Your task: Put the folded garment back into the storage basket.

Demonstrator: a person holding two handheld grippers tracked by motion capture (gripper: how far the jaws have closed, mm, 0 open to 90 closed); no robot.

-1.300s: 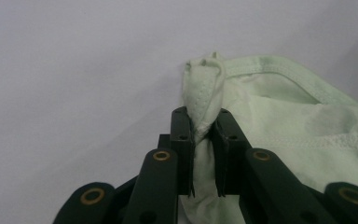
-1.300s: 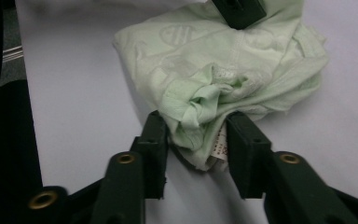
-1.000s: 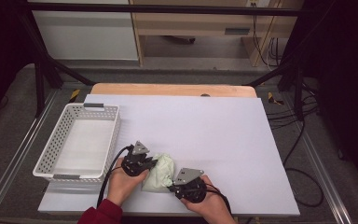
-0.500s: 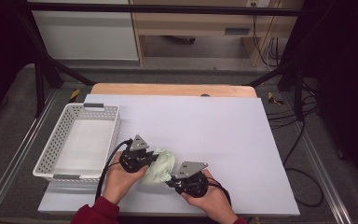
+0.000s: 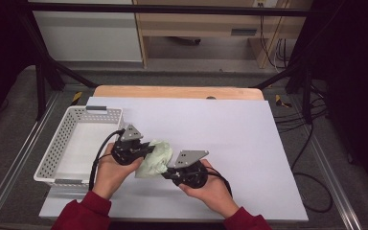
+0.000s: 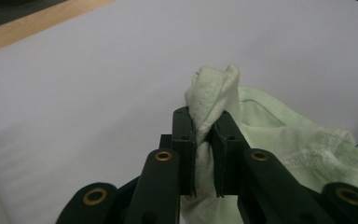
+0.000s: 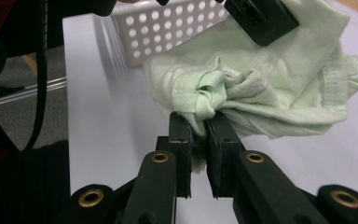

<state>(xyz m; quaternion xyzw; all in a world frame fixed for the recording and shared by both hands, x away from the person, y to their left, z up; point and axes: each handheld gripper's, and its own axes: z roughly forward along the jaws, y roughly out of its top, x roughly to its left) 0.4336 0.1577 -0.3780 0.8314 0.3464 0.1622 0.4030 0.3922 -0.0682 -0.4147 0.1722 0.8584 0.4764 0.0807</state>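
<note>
A crumpled pale green cloth (image 5: 155,157) hangs between the two grippers just above the white table, near its front left. My left gripper (image 5: 147,147) is shut on the cloth's upper left part; in the left gripper view a fold of the cloth (image 6: 209,100) is pinched between the jaws of the left gripper (image 6: 205,125). My right gripper (image 5: 165,175) is shut on the cloth's lower right part, and in the right gripper view a bunched fold of the cloth (image 7: 214,93) sits between the jaws of the right gripper (image 7: 199,122).
A white perforated basket (image 5: 52,153) stands at the table's left edge, right beside the left hand; the basket (image 7: 168,28) shows behind the cloth in the right gripper view. A wooden strip (image 5: 172,92) runs along the table's far edge. Black cables (image 5: 311,143) lie to the right.
Both grippers have lifted and moved slightly away from the front edge with the cloth held between them. The cloth now hangs a little more spread out.
</note>
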